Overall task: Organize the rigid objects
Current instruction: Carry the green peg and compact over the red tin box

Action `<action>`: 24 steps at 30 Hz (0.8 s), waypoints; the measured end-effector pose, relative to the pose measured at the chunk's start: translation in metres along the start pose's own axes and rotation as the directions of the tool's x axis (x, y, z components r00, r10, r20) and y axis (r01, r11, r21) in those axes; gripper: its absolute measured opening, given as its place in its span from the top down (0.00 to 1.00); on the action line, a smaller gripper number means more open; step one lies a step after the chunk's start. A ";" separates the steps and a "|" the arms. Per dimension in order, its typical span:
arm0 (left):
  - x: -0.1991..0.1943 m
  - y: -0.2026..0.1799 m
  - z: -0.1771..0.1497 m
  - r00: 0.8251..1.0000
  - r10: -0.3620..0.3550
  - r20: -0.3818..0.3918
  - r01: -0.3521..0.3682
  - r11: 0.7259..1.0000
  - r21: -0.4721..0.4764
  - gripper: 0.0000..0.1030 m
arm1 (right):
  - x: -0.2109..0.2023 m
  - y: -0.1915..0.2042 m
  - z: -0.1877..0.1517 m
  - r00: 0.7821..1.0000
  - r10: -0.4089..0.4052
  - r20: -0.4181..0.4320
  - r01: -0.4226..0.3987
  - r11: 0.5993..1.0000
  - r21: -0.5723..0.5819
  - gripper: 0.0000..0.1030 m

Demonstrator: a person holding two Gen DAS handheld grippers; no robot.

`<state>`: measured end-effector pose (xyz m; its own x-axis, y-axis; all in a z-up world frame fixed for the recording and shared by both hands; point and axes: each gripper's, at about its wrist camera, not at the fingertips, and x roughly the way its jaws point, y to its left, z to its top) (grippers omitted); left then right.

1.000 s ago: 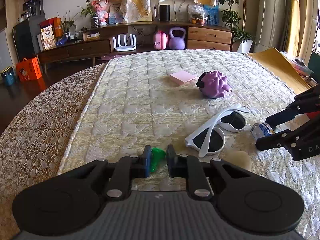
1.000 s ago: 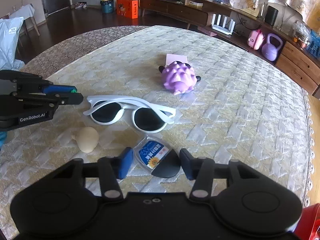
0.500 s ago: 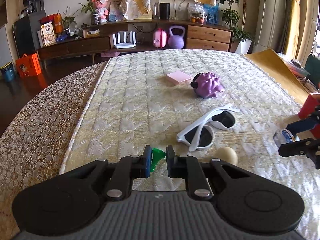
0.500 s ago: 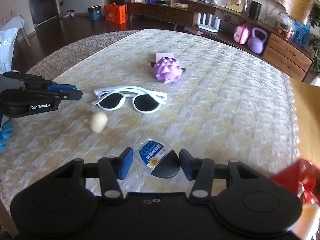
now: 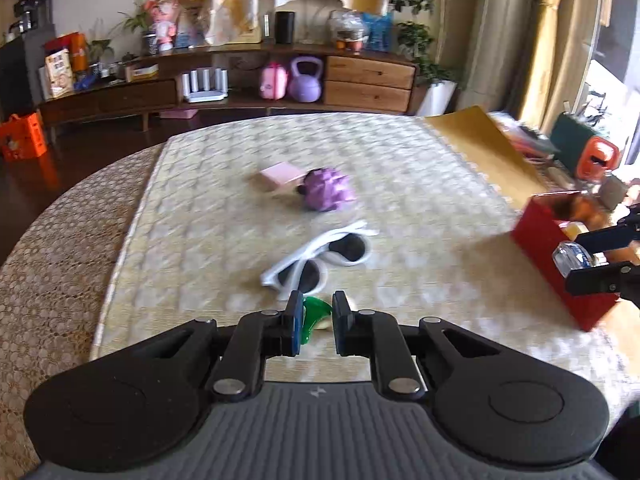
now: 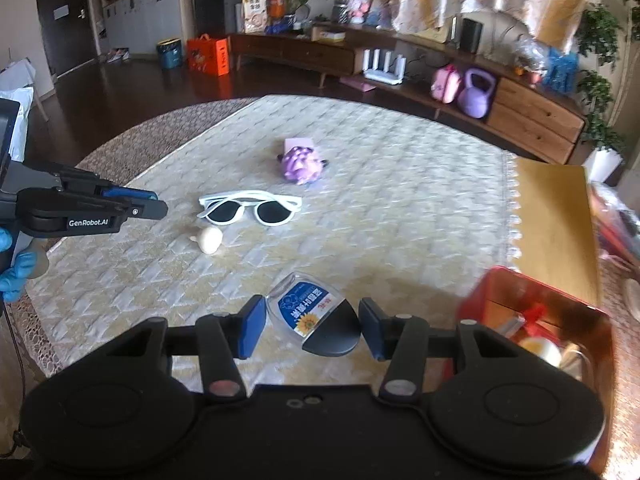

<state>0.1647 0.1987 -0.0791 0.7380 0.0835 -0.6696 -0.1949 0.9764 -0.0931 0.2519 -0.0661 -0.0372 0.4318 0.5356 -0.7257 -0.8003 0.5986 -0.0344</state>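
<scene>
- Here the left claw is clenched on a small green piece, its blue pads close together with the green plastic pinched between them, lifted off the bench.
- The right claw is grasping a clear round container with a blue label and a black lid, held crosswise between the pads; in the left wrist view it shows at 3 o'clock, over the red box.
- In the right wrist view that open red box sits at about 4 o'clock, by the edge of the quilted cloth, with several items already inside, too blurred to name.
- White sunglasses lie on the cloth near the middle, lenses down, arms folded.
- A cream egg-shaped piece rests just beside the sunglasses, toward 7 o'clock of them.
- A purple spiky toy lies further off at 12 o'clock, touching a pink pad behind it.
- A blue-gloved hand shows at 9 o'clock, under the left claw's body.
</scene>
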 end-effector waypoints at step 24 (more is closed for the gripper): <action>-0.025 -0.145 0.042 0.987 -0.157 0.026 0.151 0.976 0.156 0.86 | -0.095 -0.080 -0.068 0.987 -0.147 0.064 0.135 0.978 0.156 0.51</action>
<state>0.2023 0.0632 -0.0177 0.7761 -0.0657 -0.6271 0.0222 0.9968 -0.0769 0.2469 -0.2053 -0.0118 0.5699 0.4789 -0.6677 -0.6596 0.7512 -0.0243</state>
